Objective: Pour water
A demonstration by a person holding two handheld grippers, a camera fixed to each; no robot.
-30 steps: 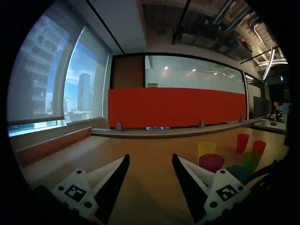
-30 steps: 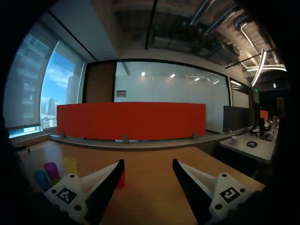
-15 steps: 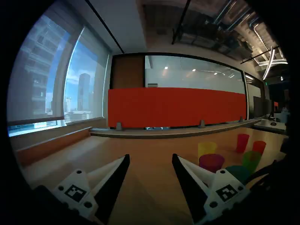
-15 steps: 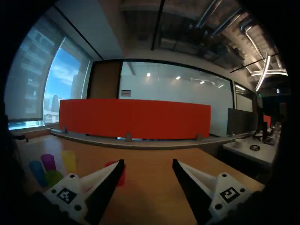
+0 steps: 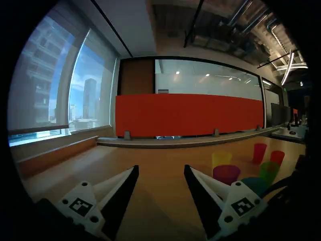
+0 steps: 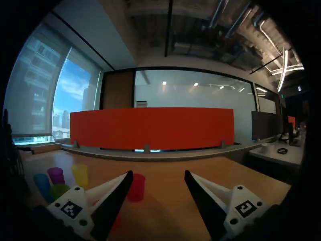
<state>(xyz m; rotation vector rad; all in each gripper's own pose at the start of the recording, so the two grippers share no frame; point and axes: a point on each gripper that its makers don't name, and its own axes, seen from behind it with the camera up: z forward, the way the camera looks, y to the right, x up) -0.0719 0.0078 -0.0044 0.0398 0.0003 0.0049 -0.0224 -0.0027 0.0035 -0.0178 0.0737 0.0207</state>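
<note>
- No words, brand names or numbers could be read in either view.
- The left gripper (image 5: 160,167) carried square black-and-white code tags (image 5: 80,207) on its fingers: patterns, no letters.
- The right gripper (image 6: 158,172) bore the same kind.
- A small pale plaque (image 6: 140,103) on the far wall (image 6: 180,96), above the red divider (image 6: 152,128), was too small to read.

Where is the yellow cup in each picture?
Left gripper view: the yellow cup stands right of centre, in the lower half.
Right gripper view: the yellow cup stands at the lower left.
Shared landmark: the long red divider behind it.
</note>
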